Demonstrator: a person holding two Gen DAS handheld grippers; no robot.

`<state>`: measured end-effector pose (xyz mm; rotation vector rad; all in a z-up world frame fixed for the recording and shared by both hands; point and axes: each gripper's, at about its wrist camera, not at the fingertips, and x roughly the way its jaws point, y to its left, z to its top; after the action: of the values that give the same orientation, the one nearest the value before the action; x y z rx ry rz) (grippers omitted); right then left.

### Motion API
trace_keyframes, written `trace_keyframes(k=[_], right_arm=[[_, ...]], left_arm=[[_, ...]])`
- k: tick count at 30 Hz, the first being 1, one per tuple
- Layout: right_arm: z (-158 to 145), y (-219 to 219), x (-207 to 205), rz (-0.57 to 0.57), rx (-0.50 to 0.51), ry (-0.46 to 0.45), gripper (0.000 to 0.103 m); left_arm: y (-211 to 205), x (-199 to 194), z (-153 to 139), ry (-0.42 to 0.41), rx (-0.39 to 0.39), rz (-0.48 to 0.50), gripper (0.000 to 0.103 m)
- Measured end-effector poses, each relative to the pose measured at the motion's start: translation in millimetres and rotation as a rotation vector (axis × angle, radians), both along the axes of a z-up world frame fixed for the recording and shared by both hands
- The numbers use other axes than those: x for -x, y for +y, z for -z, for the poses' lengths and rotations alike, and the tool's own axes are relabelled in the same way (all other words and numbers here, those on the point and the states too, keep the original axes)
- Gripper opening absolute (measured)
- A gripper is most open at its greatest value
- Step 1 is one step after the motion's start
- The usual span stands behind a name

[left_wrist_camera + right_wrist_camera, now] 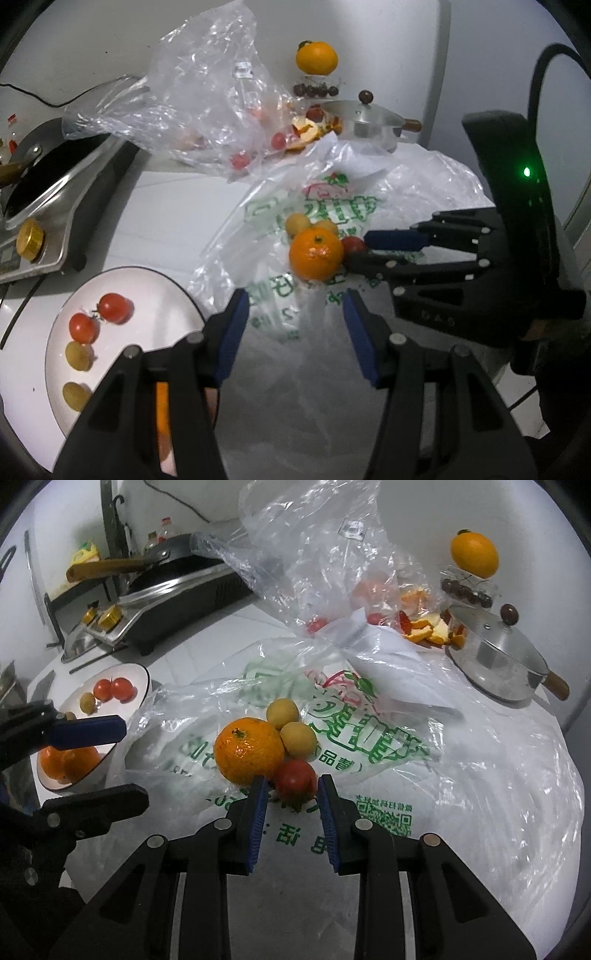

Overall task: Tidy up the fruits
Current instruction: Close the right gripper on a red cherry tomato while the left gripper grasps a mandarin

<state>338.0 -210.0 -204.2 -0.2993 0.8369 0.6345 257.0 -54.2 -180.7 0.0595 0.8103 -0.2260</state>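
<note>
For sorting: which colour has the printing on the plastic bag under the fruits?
Green, on the plastic bag; right wrist view.

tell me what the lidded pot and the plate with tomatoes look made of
Lidded pot: looks like polished metal, probably steel, given its mirror-like shine; the knob and handle look wooden, brown and matte.
Plate: likely glazed ceramic, glossy white with a dark rim.

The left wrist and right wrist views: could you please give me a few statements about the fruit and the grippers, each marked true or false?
1. The round white plate holds two small red tomatoes. True.
2. The large orange mandarin on the printed clear plastic bag touches no other fruit. False: a small yellow fruit and a red tomato rest against it.
3. The shiny steel pot has its lid on. True.
4. The left gripper grips a mandarin. False: it is open and empty.
</note>
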Motion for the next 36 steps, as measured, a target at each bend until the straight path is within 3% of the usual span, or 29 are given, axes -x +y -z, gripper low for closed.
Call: trace_keyframes(k=[18, 36], right_arm=[[7.5, -3.0, -9.9, -0.057, 0.001, 0.012, 0.028], [-1.4, -49.5, -14.6, 0.047, -0.099, 0.003, 0.027]], left_arm=[[-27.0, -25.8, 0.6, -0.011, -0.089, 0.056, 0.055], [-48.0, -65.9, 23.5, 0.036, -0.167, 0.041, 0.055]])
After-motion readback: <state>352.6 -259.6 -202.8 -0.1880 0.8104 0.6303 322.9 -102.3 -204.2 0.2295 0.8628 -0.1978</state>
